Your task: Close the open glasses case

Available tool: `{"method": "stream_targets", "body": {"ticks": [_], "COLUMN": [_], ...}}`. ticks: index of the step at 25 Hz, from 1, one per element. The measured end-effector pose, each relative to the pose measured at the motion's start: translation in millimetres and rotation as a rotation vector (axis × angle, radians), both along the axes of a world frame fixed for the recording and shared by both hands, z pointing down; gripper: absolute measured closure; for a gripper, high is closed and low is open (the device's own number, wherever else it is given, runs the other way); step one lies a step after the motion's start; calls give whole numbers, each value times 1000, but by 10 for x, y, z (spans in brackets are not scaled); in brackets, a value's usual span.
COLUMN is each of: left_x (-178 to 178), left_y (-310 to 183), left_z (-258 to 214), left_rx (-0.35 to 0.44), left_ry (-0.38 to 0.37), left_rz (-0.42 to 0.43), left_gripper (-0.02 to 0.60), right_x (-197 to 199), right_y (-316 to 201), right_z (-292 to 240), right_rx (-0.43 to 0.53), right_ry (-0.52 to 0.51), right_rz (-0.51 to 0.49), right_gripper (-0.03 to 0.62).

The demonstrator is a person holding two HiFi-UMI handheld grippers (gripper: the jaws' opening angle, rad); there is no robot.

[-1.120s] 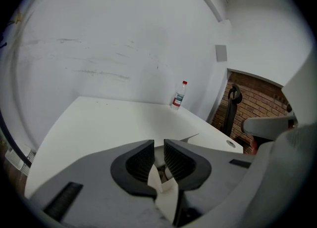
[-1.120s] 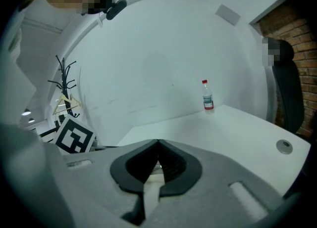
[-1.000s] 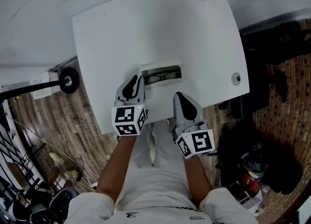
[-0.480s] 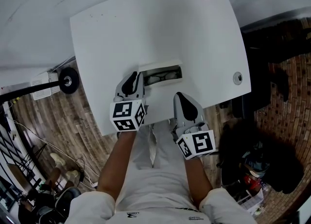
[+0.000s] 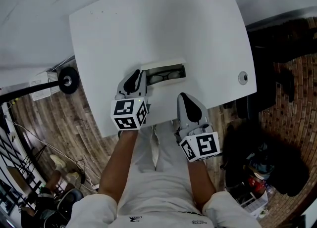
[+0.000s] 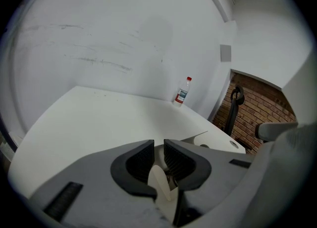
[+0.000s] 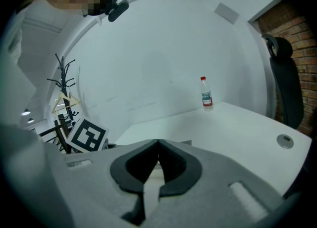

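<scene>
The ribbed pads [image 6: 142,159] of the left gripper [image 6: 158,155] sit with only a sliver of gap between them. A cream edge is wedged in that gap, and it looks like the left end of the cream rectangular glasses case [image 5: 163,67], so the gripper reads as pinched on that end. The right gripper [image 7: 157,144] has its tips pressed together with nothing in them. It hangs over the desk's front edge, just short of the case's right half.

The case lies open near the front edge of the white desk [image 5: 163,24], roughly mid-width, long side along that edge. A pair of dark-framed glasses [image 5: 166,77] lies inside. The lid [image 6: 195,137] looks to stand up along the far side. The only other thing up there is a small clear plastic bottle with a red cap [image 6: 183,91] at the far right corner, well apart.

Handling guess: it's a light, stiff shell, smooth enough to skate on the bare top if shoved from one side, so holding the end makes sense. The lid probably swings on a sprung hinge and snaps, so the closed right tips could nudge its top edge down near the middle. The glasses are the fragile bit, and it's hard to tell if an arm pokes above the rim.
</scene>
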State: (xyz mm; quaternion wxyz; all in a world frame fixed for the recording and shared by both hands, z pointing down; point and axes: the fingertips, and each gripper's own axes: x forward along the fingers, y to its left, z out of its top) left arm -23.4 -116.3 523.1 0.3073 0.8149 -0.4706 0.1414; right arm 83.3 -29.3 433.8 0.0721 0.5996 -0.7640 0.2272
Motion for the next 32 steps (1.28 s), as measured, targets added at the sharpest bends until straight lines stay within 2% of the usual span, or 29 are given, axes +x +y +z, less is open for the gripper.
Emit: {"method": "stream_targets", "body": {"ticks": [14, 32], "left_x": [51, 60], "left_y": [-27, 16], "left_z": [24, 34], "left_rx": [-8, 6], "left_ry": [1, -41], "left_rz": [42, 79], "left_gripper": [526, 537], "right_x": [3, -49], "right_y": [47, 58], "right_z": [55, 122], "right_rx": [-8, -11], "right_ry": [1, -5], "right_rz": [-10, -39], "right_gripper": [592, 591]}}
